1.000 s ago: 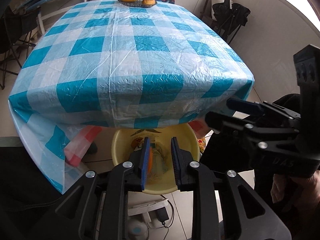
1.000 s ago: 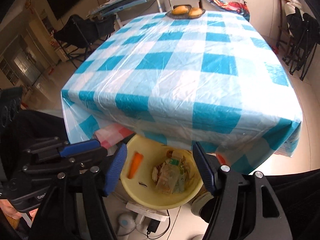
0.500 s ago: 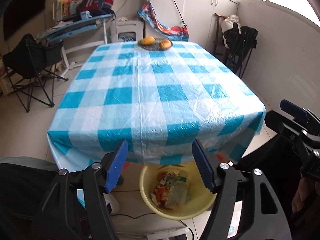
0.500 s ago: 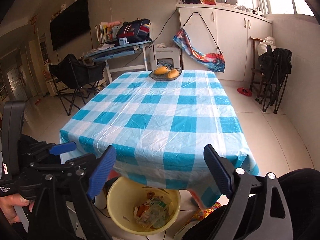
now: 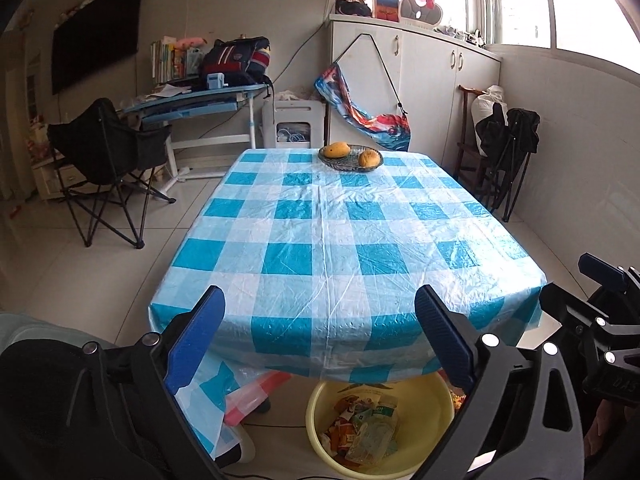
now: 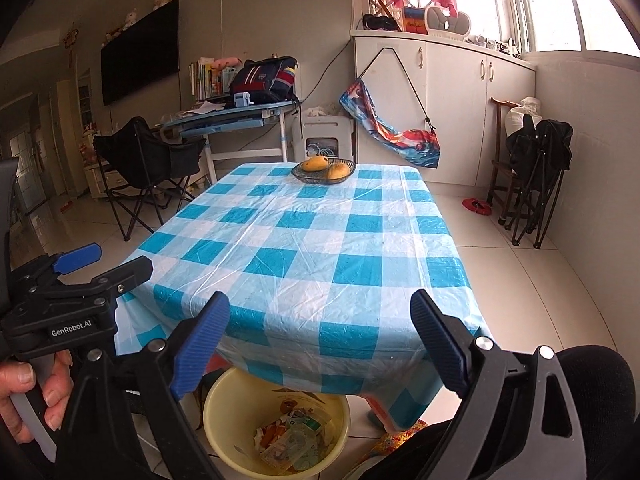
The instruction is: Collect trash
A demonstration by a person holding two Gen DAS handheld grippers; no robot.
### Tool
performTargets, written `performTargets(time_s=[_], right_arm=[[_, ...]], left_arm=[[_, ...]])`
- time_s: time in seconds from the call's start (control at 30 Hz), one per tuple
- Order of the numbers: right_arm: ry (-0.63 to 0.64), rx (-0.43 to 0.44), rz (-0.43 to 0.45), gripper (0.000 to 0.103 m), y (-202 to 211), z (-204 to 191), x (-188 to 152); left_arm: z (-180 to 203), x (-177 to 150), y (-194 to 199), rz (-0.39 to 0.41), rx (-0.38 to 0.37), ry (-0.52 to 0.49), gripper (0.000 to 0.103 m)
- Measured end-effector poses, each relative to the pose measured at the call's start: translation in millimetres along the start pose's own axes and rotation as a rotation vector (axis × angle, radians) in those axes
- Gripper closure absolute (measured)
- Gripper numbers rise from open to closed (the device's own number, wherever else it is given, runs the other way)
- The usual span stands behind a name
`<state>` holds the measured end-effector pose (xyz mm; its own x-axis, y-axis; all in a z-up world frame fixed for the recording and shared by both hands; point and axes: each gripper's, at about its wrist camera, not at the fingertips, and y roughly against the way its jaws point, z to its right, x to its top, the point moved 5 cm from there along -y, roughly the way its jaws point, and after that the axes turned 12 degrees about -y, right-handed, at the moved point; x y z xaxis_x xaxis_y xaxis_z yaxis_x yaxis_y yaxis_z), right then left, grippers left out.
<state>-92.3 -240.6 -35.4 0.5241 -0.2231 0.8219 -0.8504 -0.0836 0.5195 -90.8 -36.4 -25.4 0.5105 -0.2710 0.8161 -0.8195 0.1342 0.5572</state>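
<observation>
Floor by cabinet: red slipper (image 6: pixel 476 205) shows in right view only.

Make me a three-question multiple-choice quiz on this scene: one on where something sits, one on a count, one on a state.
1. Where is the round yellow plastic basin?
A. On the table
B. On the floor under the near edge of the blue-and-white checked table
C. On the black folding chair

2. How many yellow-orange fruits lie in the dark dish?
A. Two
B. Four
C. None

3. What is between the left gripper fingers?
A. A wrapper
B. A fruit
C. Nothing

Answers: 1 B, the basin shows below the tablecloth's overhang. 2 A, one fruit at each side of the dish. 3 C, the jaws, which have just been opening, stand wide apart and bare.
</observation>
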Motion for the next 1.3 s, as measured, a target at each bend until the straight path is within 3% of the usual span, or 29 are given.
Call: performTargets(time_s=[0.47,1.3], right_arm=[[0.001,-0.049,0.095,0.009,18,4,9],[0.045,-0.077,0.06,0.007,-1,-5,0]], left_arm=[[0,11,20,0.058,0.026,0.013,0.008],[-9,7,17,0.042,0.058,0.029,0.007]])
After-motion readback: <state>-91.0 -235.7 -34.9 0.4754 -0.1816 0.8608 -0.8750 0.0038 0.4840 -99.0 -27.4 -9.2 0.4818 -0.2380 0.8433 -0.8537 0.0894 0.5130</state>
